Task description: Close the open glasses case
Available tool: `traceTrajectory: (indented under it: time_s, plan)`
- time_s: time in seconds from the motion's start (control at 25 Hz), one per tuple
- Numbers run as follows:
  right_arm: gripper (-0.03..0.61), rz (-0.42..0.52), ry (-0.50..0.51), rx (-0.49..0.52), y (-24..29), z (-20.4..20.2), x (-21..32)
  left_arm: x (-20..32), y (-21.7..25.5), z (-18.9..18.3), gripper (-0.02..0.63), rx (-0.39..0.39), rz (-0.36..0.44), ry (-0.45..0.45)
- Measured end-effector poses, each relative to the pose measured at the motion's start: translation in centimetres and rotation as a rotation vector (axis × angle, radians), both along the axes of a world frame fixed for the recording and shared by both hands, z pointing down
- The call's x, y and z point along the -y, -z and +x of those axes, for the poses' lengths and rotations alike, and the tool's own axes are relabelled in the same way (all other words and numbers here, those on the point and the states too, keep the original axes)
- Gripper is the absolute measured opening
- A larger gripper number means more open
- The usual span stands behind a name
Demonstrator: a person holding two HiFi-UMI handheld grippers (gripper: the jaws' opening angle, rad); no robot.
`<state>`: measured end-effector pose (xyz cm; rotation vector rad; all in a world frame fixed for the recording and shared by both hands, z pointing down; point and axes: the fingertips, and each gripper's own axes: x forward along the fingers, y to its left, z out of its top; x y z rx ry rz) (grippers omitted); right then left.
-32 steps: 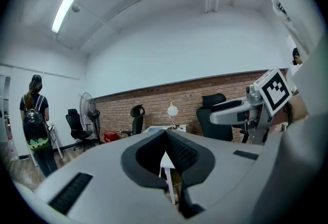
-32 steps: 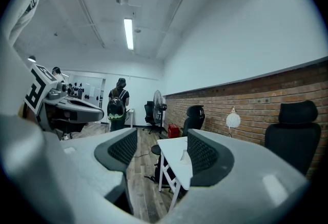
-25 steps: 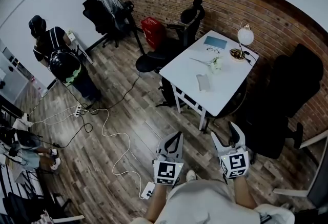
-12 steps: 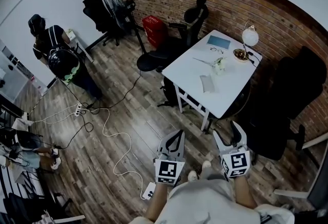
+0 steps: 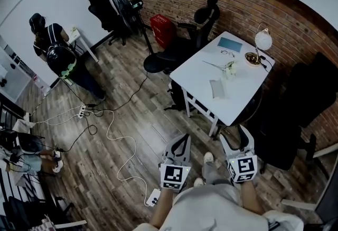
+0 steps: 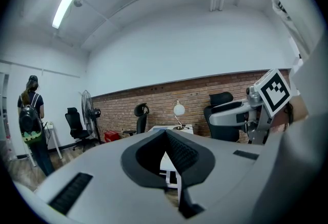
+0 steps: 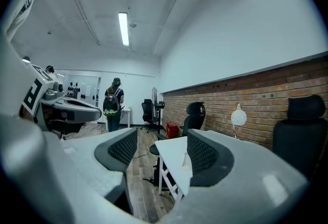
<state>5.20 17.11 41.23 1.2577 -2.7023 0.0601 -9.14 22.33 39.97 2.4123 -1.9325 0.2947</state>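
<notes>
Holding well short of table (image 5: 235, 103): left gripper (image 5: 179, 142) pressed together, right gripper (image 5: 234, 139) spread empty, probable glasses case (image 5: 216, 88) untouched.

Worktop (image 5: 240, 95) sits ahead against wall (image 5: 296, 18), case (image 5: 216, 89) mid-worktop, lamp (image 5: 263, 40) at far right corner, pad (image 5: 229, 44) far left, chair (image 5: 171, 58) off left edge, person (image 5: 58, 55) far left, left gripper (image 5: 182, 139) and right gripper (image 5: 235, 132) well short of the worktop.

Office, brick wall (image 5: 274, 8), swivel chairs (image 5: 203, 21) (black), white desk (image 5: 238, 99)
</notes>
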Motion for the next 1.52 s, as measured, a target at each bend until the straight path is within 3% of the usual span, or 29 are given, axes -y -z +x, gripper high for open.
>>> traceTrajectory:
  time_s: [0.56, 1.04, 1.52]
  plan:
    - [0.290, -0.015, 0.048, -0.011, -0.2, -2.0, 10.4, 9.7, -0.4, -1.7, 0.005, -0.006, -0.013, 0.052]
    - [0.288, -0.007, 0.095, 0.005, 0.6, -1.8, 20.5, 19.2, 0.6, -1.2, 0.005, 0.013, -0.008, 0.092]
    - [0.288, -0.006, 0.126, 0.026, 1.1, -1.7, 26.7, 25.3, 1.2, -0.3, 0.005, 0.029, -0.002, 0.108]
